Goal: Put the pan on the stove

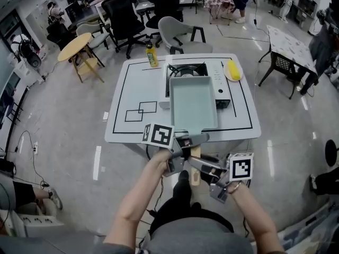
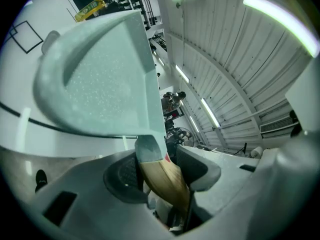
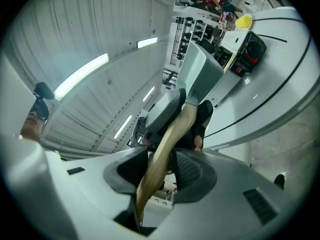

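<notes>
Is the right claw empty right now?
No, the right claw is clamped on the wooden handle of the pan, which runs between its jaws in the right gripper view.

Pale mint-green, white-speckled rectangular pan (image 1: 193, 105) with tan wooden handle (image 2: 165, 181); black-topped portable gas stove (image 1: 186, 70); white desk (image 1: 137, 83) patterned with black rectangular outlines; yellow plastic bottle (image 1: 152, 56).

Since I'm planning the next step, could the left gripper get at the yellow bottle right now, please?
Probably not: the left gripper is clamped on the wooden handle of the pan, and the bottle stands across the table.
</notes>
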`<state>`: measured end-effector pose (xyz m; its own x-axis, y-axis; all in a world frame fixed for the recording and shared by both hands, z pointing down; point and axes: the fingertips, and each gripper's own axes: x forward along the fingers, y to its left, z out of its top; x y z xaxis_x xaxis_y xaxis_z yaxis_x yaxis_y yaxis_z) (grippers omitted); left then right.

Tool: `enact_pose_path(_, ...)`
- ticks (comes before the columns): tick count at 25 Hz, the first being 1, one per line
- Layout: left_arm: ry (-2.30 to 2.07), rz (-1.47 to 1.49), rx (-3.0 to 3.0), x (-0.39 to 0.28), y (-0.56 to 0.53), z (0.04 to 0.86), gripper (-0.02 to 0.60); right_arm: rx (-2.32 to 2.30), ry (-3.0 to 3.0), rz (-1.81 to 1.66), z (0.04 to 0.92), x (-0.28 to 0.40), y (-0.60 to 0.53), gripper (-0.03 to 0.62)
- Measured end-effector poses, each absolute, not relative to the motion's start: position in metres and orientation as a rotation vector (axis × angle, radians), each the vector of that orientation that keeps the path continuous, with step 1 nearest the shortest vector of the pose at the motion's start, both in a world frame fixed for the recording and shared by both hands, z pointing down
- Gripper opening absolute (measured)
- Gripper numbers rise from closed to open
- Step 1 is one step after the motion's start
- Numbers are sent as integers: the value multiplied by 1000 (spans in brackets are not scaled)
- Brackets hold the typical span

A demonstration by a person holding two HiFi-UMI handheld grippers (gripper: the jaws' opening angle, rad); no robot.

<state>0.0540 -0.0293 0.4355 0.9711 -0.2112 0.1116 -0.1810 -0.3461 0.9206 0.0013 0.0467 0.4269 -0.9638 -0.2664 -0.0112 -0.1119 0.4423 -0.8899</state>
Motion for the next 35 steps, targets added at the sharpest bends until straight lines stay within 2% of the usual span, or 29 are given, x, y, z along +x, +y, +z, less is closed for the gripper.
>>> enact_pose_path(15, -224, -13, 1916, 29, -157, 437, 173, -406, 2486, -1558, 426, -28, -84, 153)
enact_pose_path(35, -201, -7, 1852, 39, -228, 448, 173, -430, 2424, -1633, 433, -19, -156, 153)
